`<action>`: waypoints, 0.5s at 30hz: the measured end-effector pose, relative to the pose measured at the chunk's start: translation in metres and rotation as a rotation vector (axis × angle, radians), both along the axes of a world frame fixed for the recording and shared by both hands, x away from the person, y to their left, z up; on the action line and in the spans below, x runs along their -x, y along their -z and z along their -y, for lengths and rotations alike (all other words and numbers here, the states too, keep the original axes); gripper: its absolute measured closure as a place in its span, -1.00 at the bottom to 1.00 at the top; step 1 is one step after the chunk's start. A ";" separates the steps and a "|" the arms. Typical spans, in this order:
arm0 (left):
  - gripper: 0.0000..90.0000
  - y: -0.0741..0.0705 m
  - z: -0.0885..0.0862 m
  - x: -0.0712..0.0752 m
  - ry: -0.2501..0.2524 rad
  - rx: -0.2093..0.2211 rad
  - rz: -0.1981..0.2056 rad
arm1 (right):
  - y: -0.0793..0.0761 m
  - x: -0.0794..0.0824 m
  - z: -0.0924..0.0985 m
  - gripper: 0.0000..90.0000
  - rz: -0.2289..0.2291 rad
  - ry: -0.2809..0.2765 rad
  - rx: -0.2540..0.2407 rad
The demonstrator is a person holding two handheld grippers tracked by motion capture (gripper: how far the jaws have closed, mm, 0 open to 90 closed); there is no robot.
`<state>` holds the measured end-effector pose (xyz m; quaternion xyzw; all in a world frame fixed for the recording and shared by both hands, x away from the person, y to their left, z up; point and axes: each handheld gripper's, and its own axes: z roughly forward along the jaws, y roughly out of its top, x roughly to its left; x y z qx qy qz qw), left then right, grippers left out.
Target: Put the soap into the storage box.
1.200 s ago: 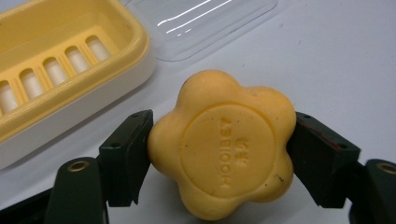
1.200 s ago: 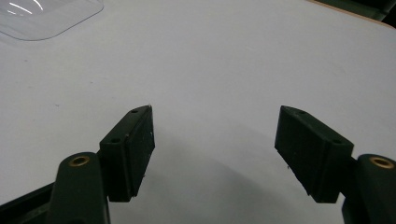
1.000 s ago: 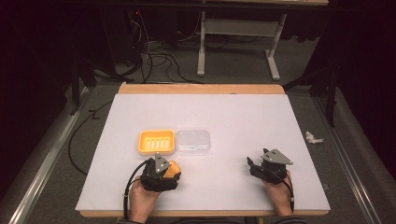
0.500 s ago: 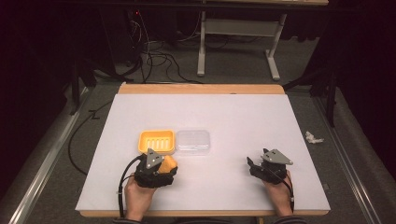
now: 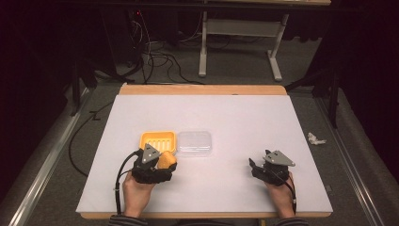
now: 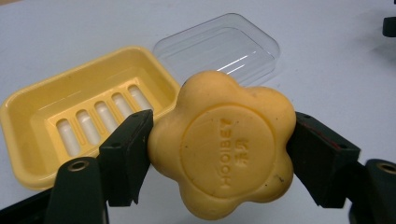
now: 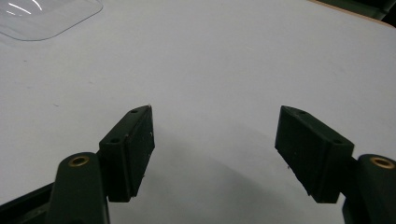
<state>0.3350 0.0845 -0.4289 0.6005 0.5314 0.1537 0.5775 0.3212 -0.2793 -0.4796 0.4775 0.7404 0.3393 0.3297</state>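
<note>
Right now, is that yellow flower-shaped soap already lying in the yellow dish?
No, the soap is clamped between the left gripper jaws, in front of the empty yellow dish.

1 flower soap (image 6: 224, 151), 1 yellow soap dish (image 6: 56, 116), 1 clear lid (image 6: 224, 46), 2 grippers: left gripper (image 5: 153, 167), right gripper (image 5: 263, 170)

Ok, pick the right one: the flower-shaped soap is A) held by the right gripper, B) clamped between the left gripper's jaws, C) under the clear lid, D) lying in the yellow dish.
B: the left gripper has a jaw pressed against each side of the soap, in front of the empty yellow dish; the right gripper is open over bare table.
</note>
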 end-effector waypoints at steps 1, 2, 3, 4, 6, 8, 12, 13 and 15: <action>-0.38 -0.001 0.000 -0.001 0.000 -0.002 -0.001 | 0.000 0.000 0.000 -0.36 0.001 0.000 0.000; -0.38 -0.001 0.000 -0.002 -0.002 0.001 0.002 | 0.000 0.000 0.000 -0.36 -0.001 0.000 0.001; -0.38 -0.002 -0.001 -0.003 -0.001 0.002 0.003 | 0.000 0.000 0.000 -0.36 -0.001 0.000 0.000; -0.38 -0.002 -0.001 -0.003 -0.001 0.002 0.003 | 0.000 0.000 0.000 -0.36 0.000 -0.002 0.000; -0.38 -0.004 -0.002 -0.006 -0.003 0.002 0.004 | 0.000 0.000 0.000 -0.36 0.001 -0.003 0.001; -0.38 -0.005 -0.003 -0.007 -0.003 0.010 0.003 | 0.000 0.000 0.000 -0.36 0.001 -0.004 0.002; -0.38 -0.007 -0.004 -0.009 -0.010 0.009 0.002 | 0.000 0.000 0.000 -0.36 0.001 -0.005 0.002; -0.38 -0.007 -0.005 -0.011 -0.012 0.005 0.002 | 0.000 0.000 0.000 -0.36 0.000 -0.004 0.001; -0.38 -0.009 -0.006 -0.013 -0.015 0.006 0.001 | 0.000 0.000 0.000 -0.36 0.002 -0.003 0.000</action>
